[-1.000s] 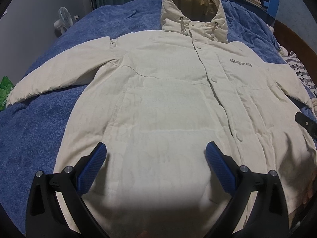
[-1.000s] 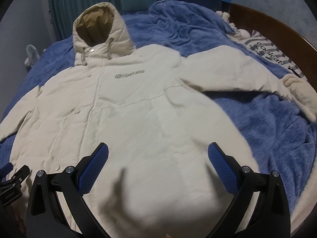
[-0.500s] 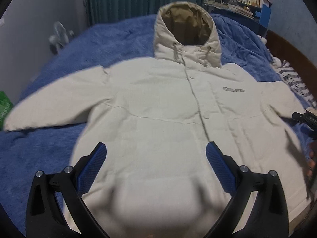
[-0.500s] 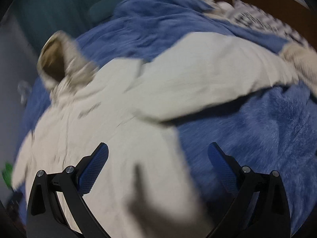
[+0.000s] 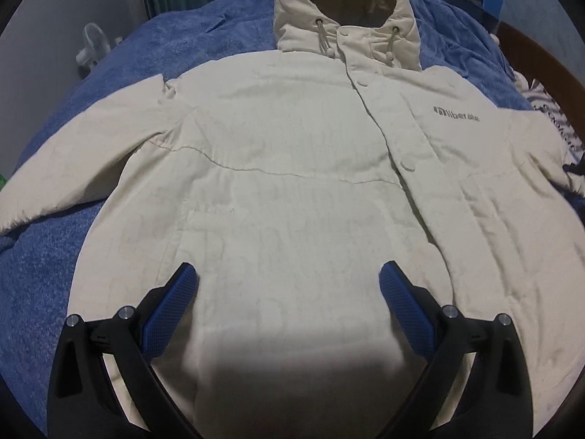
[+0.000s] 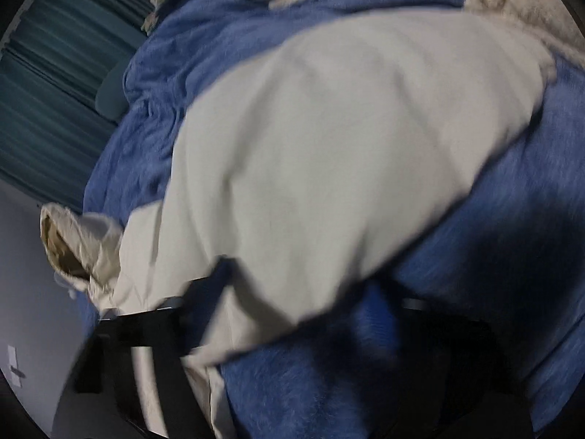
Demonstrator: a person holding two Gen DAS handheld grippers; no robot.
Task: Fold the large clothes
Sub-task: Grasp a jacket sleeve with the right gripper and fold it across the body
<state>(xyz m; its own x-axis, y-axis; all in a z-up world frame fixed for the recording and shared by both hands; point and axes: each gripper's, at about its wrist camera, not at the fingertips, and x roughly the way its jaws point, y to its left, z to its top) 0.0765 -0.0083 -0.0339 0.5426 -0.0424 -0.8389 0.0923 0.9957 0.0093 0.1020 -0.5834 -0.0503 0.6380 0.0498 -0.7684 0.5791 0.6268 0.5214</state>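
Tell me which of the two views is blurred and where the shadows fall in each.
Left wrist view: sharp, fisheye-bent; a dark shadow lies on the jacket hem between the left gripper fingers. Right wrist view: smeared by motion blur; the right gripper is a dark streak, with shadow on the blue blanket beside the sleeve.

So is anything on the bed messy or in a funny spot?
Nothing really stands out. The cream jacket lies flat, front up and buttoned, on the blue blanket, sleeves spread out and hood at the top. The right tool's view is too blurry to check small details.
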